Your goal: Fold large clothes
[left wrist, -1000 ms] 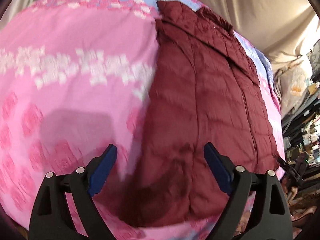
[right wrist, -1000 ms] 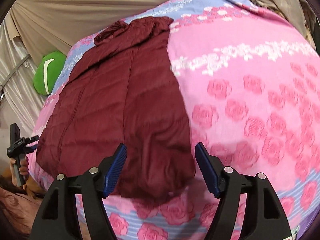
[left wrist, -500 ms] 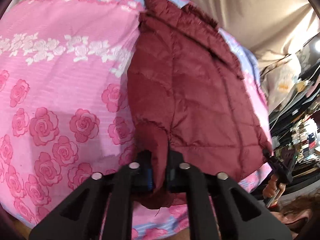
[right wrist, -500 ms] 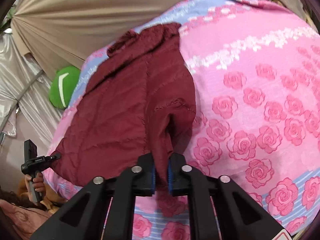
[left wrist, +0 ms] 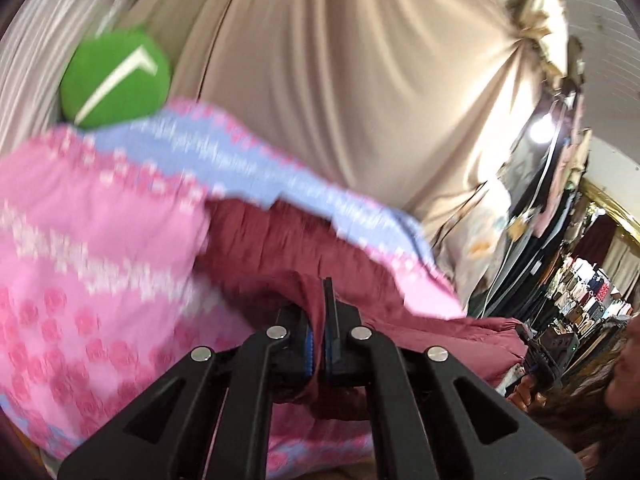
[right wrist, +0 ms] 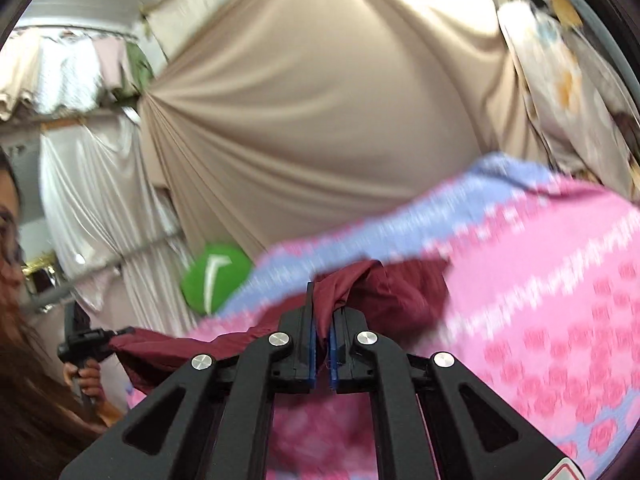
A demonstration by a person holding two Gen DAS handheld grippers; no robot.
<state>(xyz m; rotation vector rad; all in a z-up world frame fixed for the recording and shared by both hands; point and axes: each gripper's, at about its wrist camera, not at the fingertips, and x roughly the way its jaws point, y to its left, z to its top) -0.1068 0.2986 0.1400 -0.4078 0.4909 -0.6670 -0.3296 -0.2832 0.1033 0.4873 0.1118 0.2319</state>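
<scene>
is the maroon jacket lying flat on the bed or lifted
Lifted at its near edge: the left gripper and right gripper each pinch the maroon jacket, raising it off the bedspread.

Both wrist views look nearly level across the bedspread (left wrist: 100, 240), sharing the beige curtain (right wrist: 320, 120).

My black two-finger claw (right wrist: 323, 328) pinching a dark maroon quilted jacket (right wrist: 400, 292) above a pink rose-print bedspread (right wrist: 540, 300).

My blue-padded jaws are clamped on a bunched fold of the jacket, and its hem stretches off to the left to my other black claw (right wrist: 86, 342), gripped in my hand (right wrist: 86, 378). A round green cushion with a white mark (right wrist: 214, 278) sits at the bedspread's far edge, in front of a draped beige cloth backdrop (right wrist: 320, 120). The bedspread is motion-blurred.
</scene>
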